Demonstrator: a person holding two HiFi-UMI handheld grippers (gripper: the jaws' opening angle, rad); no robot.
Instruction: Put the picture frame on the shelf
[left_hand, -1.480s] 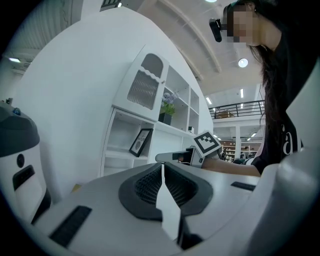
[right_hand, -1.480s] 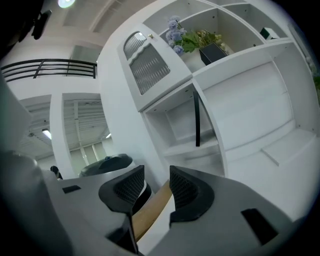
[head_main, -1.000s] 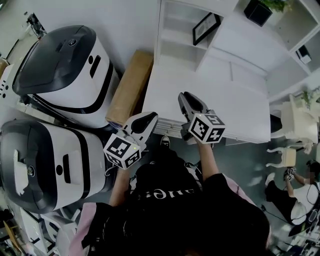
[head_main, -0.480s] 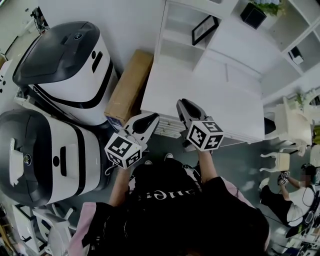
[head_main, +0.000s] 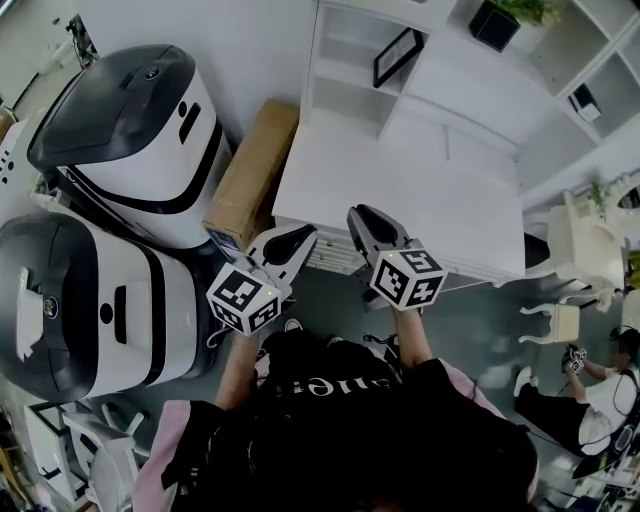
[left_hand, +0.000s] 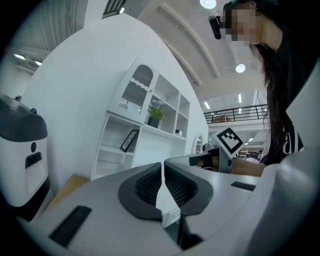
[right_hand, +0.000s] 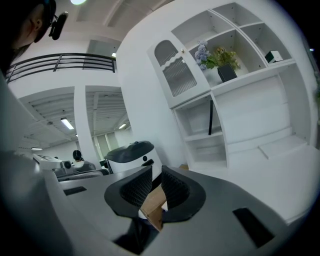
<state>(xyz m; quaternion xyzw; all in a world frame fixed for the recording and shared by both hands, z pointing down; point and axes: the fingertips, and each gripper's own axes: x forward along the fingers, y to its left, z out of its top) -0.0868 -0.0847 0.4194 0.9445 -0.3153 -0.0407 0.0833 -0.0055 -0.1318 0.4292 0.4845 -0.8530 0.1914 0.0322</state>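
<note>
The black picture frame (head_main: 397, 57) stands leaning on a middle shelf of the white shelf unit (head_main: 345, 70), well beyond both grippers. It also shows in the left gripper view (left_hand: 129, 140) and edge-on in the right gripper view (right_hand: 210, 117). My left gripper (head_main: 292, 240) hovers at the white desk's front left corner; its jaws (left_hand: 163, 167) are together with nothing in them. My right gripper (head_main: 362, 216) hangs over the desk's front part. Its jaws (right_hand: 156, 175) have just been closing and keep a narrow gap with nothing between them.
Two big white and dark-grey machines (head_main: 130, 130) (head_main: 90, 310) stand to the left. A cardboard box (head_main: 250, 175) lies between them and the white desk (head_main: 420, 190). A potted plant (head_main: 497, 20) sits on a higher shelf. A white chair (head_main: 575, 240) and a seated person (head_main: 590, 390) are to the right.
Both grippers have drawn back a little from the shelf toward the desk's front edge. The picture frame has stayed on its shelf.
</note>
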